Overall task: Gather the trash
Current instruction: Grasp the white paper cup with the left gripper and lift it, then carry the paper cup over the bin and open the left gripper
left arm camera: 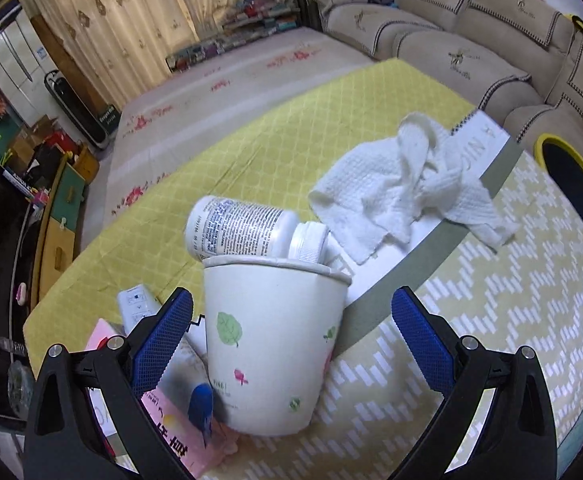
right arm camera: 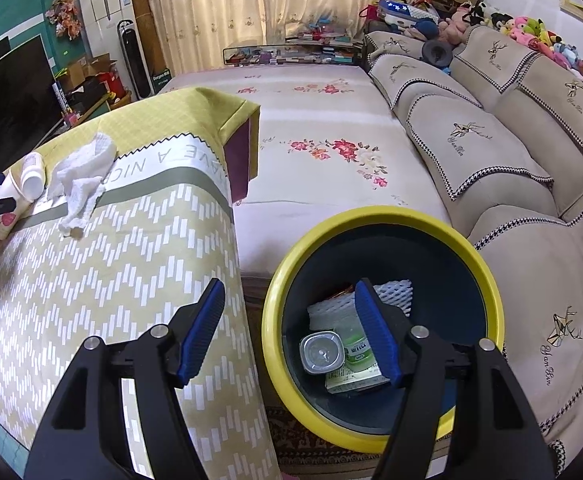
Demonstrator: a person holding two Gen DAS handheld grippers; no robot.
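Note:
A white paper cup (left arm camera: 271, 344) with leaf prints stands on the table between the fingers of my open left gripper (left arm camera: 291, 336); the pads do not touch it. A white pill bottle (left arm camera: 247, 230) lies behind its rim. A crumpled white paper towel (left arm camera: 407, 184) lies further back. In the right wrist view the cup (right arm camera: 7, 204), bottle (right arm camera: 31, 178) and towel (right arm camera: 83, 176) sit at far left. My right gripper (right arm camera: 291, 328) is open and empty above the yellow-rimmed dark bin (right arm camera: 487, 276), which holds a foam net, a small jar and a carton.
A pink booklet (left arm camera: 179, 428) and a white remote (left arm camera: 137, 308) lie left of the cup. The table (right arm camera: 91, 280) has a yellow patterned cloth. The bin stands on the floor between the table edge and a beige sofa (right arm camera: 511, 152). A floral mat (right arm camera: 323, 128) lies beyond.

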